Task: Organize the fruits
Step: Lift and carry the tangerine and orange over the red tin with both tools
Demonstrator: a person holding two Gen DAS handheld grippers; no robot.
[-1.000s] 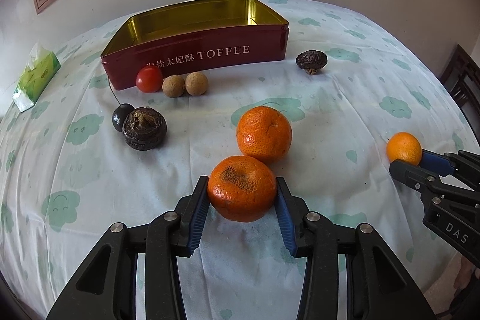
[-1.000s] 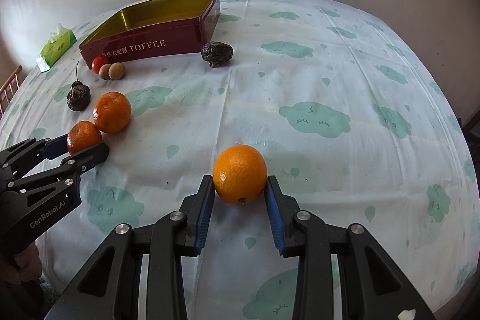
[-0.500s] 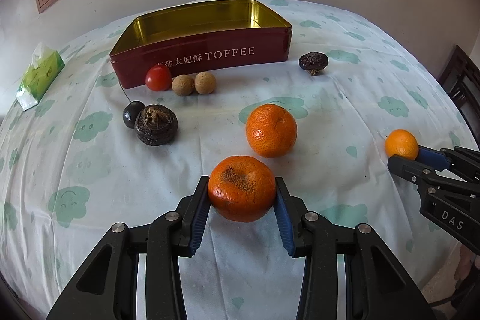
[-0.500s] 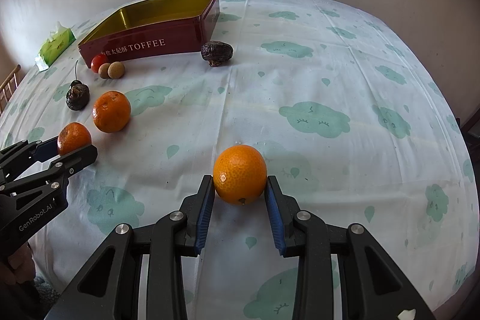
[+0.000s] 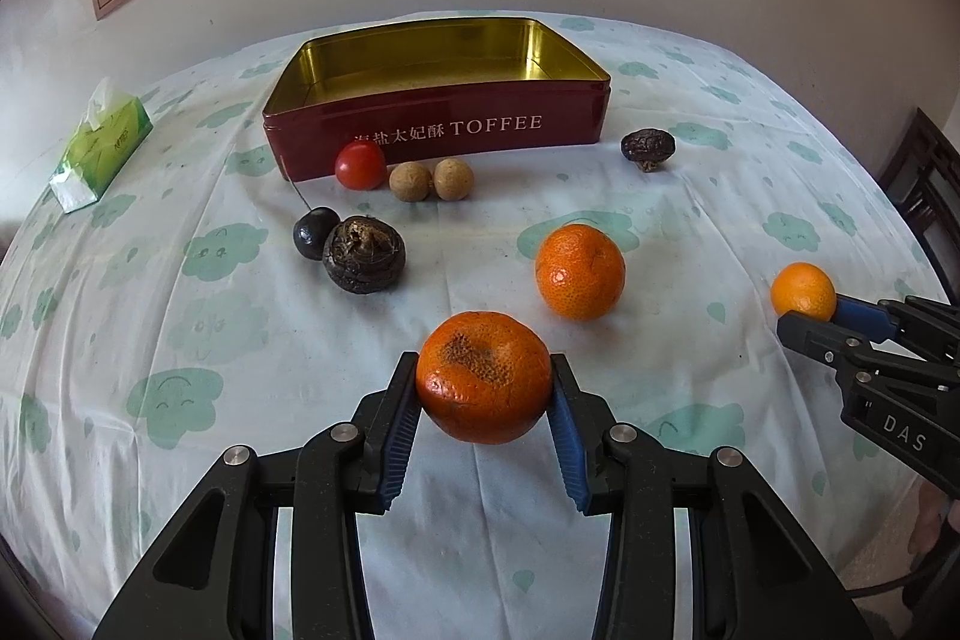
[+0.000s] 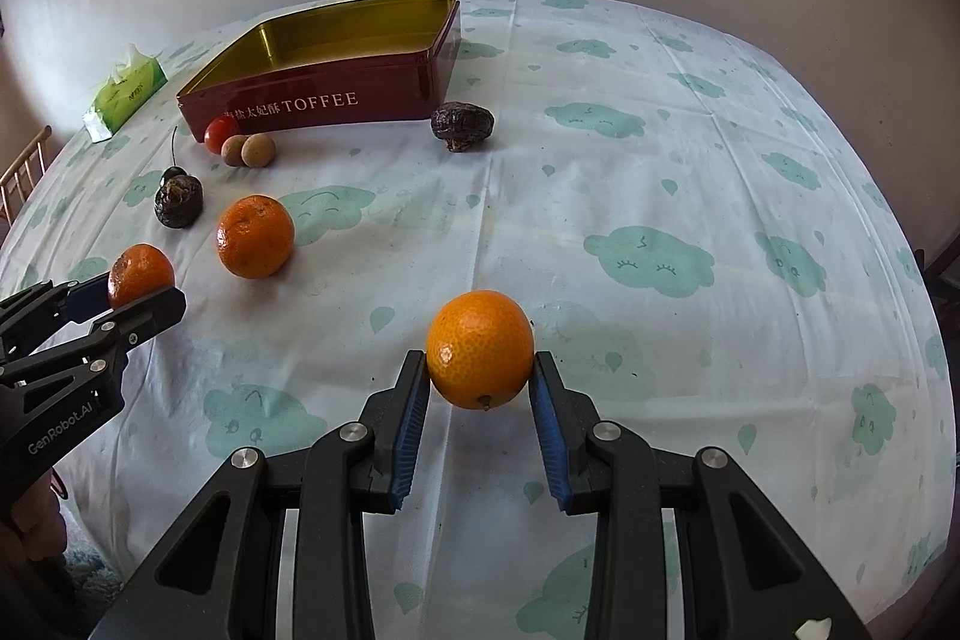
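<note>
Between tin point(image 5: 438, 133) and scarred orange point(image 5: 483, 376), open tablecloth point(image 5: 468, 256).

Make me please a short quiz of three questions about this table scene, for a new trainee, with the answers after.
1. True or false: the red toffee tin already holds fruit.
2. How many oranges are in the scene, and how many lie free on the tablecloth?
3. Which item is beside the two brown longans: A) a red tomato, B) a green tissue pack, C) a banana?

Key:
1. False; its gold inside is bare.
2. Three; one free orange. The left tool grips the scarred orange, the right tool grips the smooth orange.
3. A, the red tomato.
</note>
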